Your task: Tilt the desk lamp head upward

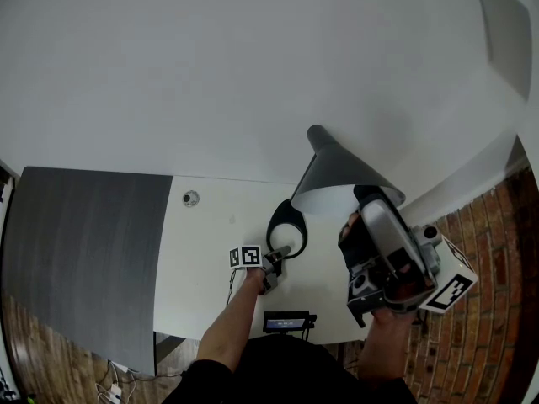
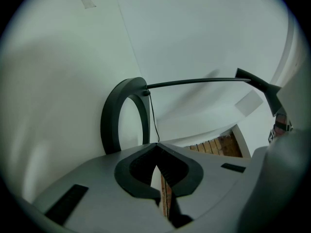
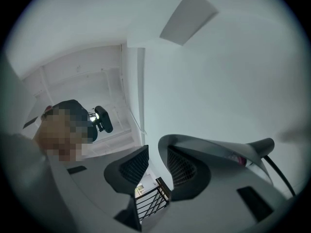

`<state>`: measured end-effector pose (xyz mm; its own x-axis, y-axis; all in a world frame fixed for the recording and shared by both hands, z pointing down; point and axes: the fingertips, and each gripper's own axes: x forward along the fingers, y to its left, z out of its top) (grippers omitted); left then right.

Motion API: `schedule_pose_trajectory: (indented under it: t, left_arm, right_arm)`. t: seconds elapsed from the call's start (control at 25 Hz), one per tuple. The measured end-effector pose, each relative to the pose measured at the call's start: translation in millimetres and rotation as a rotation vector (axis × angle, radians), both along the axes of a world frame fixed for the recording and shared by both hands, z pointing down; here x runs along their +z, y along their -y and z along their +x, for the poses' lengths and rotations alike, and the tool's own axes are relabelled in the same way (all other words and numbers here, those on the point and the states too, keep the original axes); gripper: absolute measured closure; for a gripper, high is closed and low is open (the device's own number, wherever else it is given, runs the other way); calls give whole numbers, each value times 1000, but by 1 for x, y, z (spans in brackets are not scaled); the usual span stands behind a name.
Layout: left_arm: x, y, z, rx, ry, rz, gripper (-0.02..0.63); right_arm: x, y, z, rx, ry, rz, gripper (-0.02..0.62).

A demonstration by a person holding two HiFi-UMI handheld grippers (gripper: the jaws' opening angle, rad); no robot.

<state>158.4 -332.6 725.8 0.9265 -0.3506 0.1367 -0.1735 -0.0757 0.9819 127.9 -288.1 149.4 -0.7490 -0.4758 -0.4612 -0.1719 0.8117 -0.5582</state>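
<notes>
Right hand-held gripper (image 1: 365, 204) partly covers lamp head (image 1: 335, 168).

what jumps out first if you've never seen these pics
The grey cone-shaped lamp head catches the eye first, raised over the white desk near the middle of the head view. The right gripper is at its rim with jaws apart. Lower down, the left gripper, jaws together, sits by the lamp's black ring base.

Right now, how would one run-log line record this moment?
left tool: shut, empty, by ring base | right tool: open, lampshade rim between jaws, unclamped
</notes>
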Motion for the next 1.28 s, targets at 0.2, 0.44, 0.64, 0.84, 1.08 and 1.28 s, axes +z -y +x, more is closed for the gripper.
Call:
schedule_pose_trajectory:
  t: [0.2, 0.44, 0.64, 0.84, 1.08, 1.28]
  left_arm:
    - [-1, 0, -1, -1, -2, 1, 595]
    - [-1, 1, -1, 0, -2, 1, 597]
    - [-1, 0, -2, -1, 3, 2, 597]
    - [-2, -1, 1, 2, 6, 3, 597]
    - [-2, 1, 0, 2, 4, 9, 597]
    - [-1, 1, 0, 4, -1, 7, 597]
  right_arm:
    - [-5, 2, -2, 2, -10, 16, 476]
    - [-4, 1, -2, -3, 2, 1, 476]
    - [-10, 3, -1, -5, -2, 9, 476]
    - [-12, 3, 5, -11, 16, -6, 477]
    - [-16, 6, 4, -18, 26, -20, 476]
    - [-15, 6, 3, -28, 32, -25, 476]
